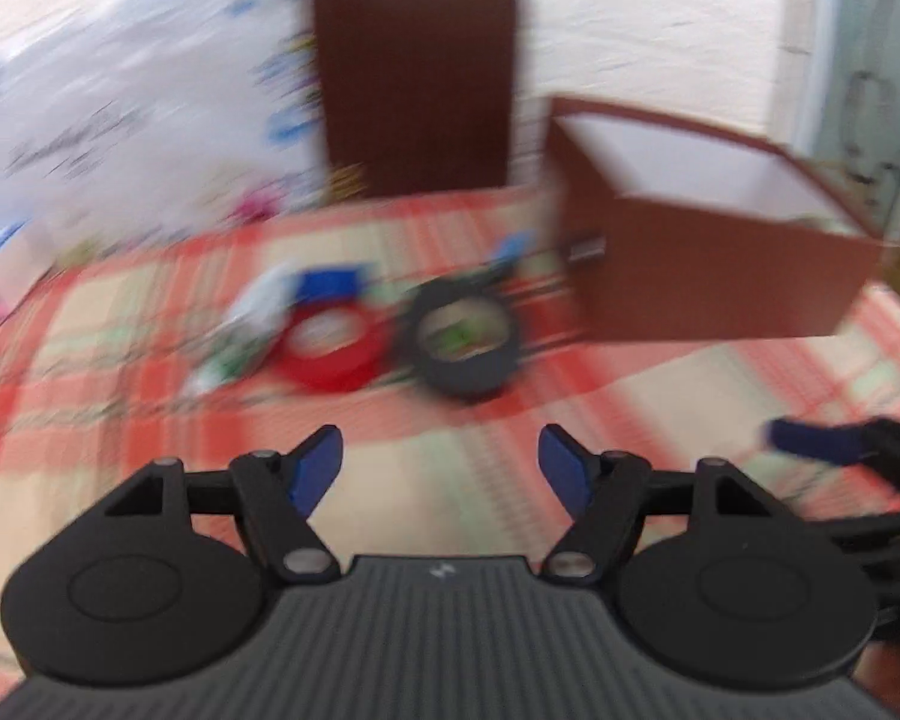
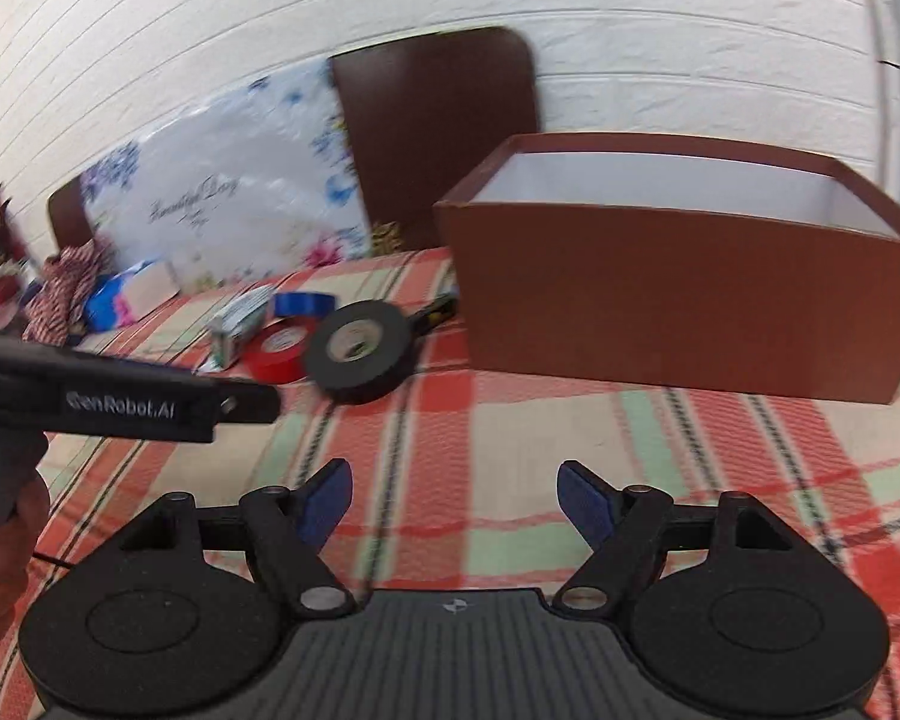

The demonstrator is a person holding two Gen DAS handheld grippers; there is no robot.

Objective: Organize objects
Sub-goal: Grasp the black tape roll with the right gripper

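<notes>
A black tape roll (image 1: 465, 341) (image 2: 361, 349) and a red tape roll (image 1: 333, 350) (image 2: 277, 354) lie side by side on the plaid cloth. A blue tape roll (image 2: 303, 303) and a small white-green carton (image 2: 239, 320) lie just behind them. An open brown box (image 1: 714, 252) (image 2: 684, 276) with a white inside stands to their right. My left gripper (image 1: 441, 468) is open and empty, short of the rolls. My right gripper (image 2: 455, 501) is open and empty, in front of the box. The left gripper's body (image 2: 120, 396) shows at the left in the right wrist view.
A dark brown board (image 2: 438, 126) and a floral white package (image 2: 222, 198) lean on the white wall behind. Striped cloth and small clutter (image 2: 66, 294) lie at far left. A dark tool (image 2: 432, 315) lies between the black roll and the box.
</notes>
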